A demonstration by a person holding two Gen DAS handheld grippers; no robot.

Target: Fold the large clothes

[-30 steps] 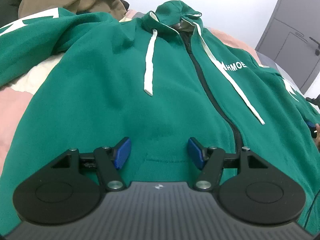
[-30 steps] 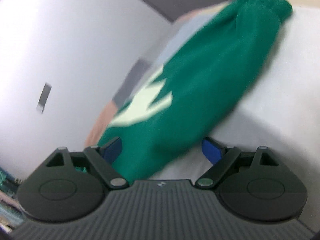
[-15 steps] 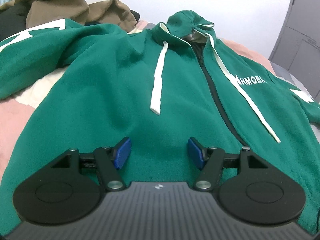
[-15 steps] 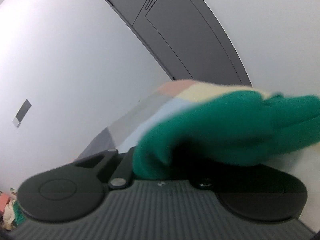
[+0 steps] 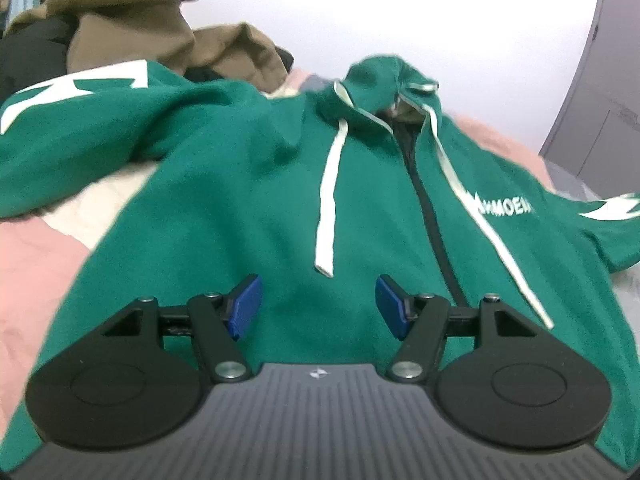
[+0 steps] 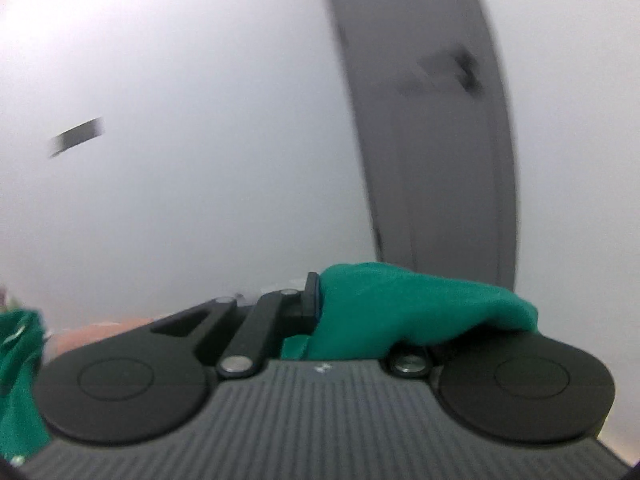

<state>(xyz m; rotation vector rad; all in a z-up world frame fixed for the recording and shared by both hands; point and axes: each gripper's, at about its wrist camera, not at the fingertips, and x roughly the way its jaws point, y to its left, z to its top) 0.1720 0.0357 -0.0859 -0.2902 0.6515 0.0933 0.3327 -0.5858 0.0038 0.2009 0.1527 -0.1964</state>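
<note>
A green zip-up hoodie [image 5: 240, 208] with white drawstrings and white lettering lies front up on the bed. My left gripper [image 5: 318, 306] hovers over its lower front, open, with nothing between its blue pads. One sleeve with a white mark stretches off to the left [image 5: 76, 128]. The other sleeve rises at the right edge [image 5: 608, 224]. In the right wrist view my right gripper [image 6: 320, 300] is shut on a bunch of the green sleeve fabric [image 6: 408, 304], which drapes over its right finger and hides it. That gripper is lifted and faces the wall.
A heap of brown and dark clothes [image 5: 132, 28] lies at the back left of the bed. Pink and cream bedding [image 5: 40, 256] shows around the hoodie. A grey door [image 6: 424, 120] and white wall stand beyond the bed on the right.
My right gripper closed on the green sleeve, rose off the bed and rolled, so its view swung from bedding to wall and door. The left view tilted slightly; the left gripper stayed open.
</note>
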